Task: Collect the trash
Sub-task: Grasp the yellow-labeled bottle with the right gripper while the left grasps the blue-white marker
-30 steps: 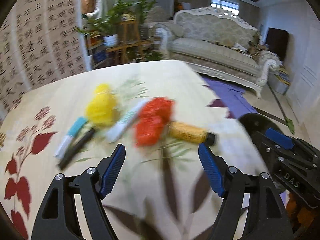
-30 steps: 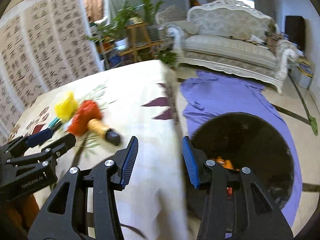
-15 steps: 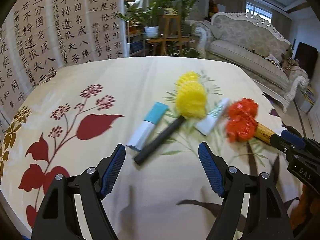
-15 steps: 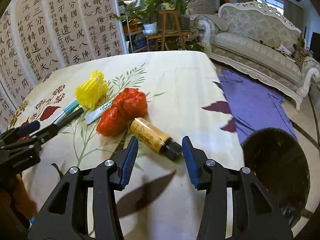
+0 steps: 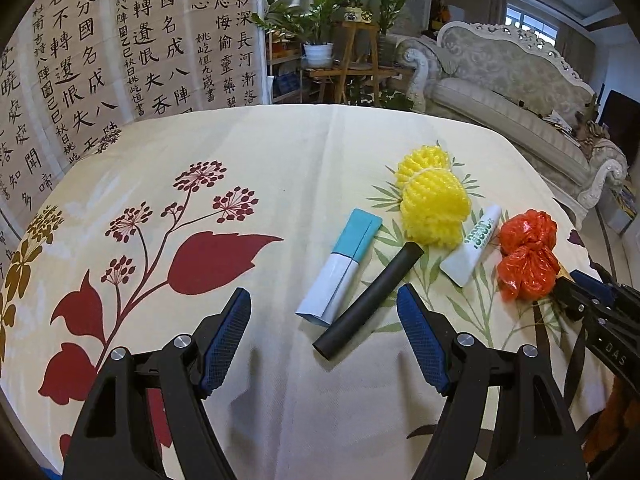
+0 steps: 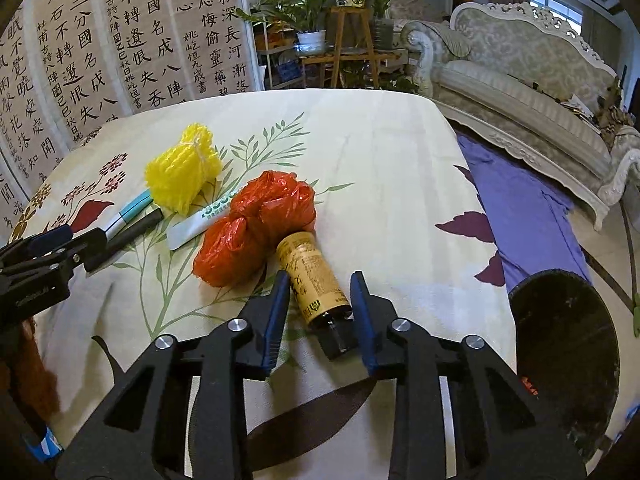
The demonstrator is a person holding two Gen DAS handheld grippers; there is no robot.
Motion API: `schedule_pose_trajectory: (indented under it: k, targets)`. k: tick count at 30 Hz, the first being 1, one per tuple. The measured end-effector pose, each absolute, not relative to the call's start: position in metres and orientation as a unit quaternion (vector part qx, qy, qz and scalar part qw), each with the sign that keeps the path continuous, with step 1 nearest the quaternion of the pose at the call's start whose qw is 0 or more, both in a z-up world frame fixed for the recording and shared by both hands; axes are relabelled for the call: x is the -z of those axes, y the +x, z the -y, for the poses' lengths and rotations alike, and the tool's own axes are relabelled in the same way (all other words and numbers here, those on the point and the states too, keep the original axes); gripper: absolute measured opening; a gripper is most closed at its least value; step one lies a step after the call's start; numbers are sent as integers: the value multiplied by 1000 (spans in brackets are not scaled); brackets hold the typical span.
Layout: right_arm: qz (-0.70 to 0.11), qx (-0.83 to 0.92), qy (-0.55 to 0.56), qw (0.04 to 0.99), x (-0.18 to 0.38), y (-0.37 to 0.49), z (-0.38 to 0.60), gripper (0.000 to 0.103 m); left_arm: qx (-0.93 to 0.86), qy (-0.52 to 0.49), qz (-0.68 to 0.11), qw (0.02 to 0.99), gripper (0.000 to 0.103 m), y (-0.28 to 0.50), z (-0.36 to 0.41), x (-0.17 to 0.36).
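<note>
Right gripper (image 6: 318, 280) closing around brown bottle (image 6: 314, 280), left gripper (image 5: 324, 312) spread — floral tablecloth (image 5: 280, 152), calligraphy screen (image 5: 120, 40), sofa (image 5: 508, 80)

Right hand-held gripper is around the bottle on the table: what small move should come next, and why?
Probably finish closing. The right hand-held gripper straddles the yellow bottle lying on the table, its jaws closing but with slight gaps showing at the pads. The black bin waits just off the table edge.
</note>
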State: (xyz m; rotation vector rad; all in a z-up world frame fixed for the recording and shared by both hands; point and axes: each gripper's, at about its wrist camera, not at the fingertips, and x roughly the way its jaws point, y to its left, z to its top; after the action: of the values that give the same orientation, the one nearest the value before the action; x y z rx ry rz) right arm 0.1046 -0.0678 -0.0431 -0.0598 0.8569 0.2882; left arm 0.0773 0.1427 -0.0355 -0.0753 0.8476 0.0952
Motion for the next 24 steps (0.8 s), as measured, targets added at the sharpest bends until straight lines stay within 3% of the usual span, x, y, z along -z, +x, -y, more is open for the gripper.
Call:
schedule_pose_trajectory:
  k: [9, 18, 24]
  targets:
    - [-415, -131, -20, 900, 43, 97, 72, 26, -49, -27, -406, 912, 72, 88, -150, 34]
    - [-424, -129, -7, 897, 43, 101, 70, 26, -32, -11, -442, 896, 49, 108, -155, 47]
    - [-422, -126, -7, 898, 44, 102, 69, 28, -13, 10, -442, 897, 45, 110, -150, 49]
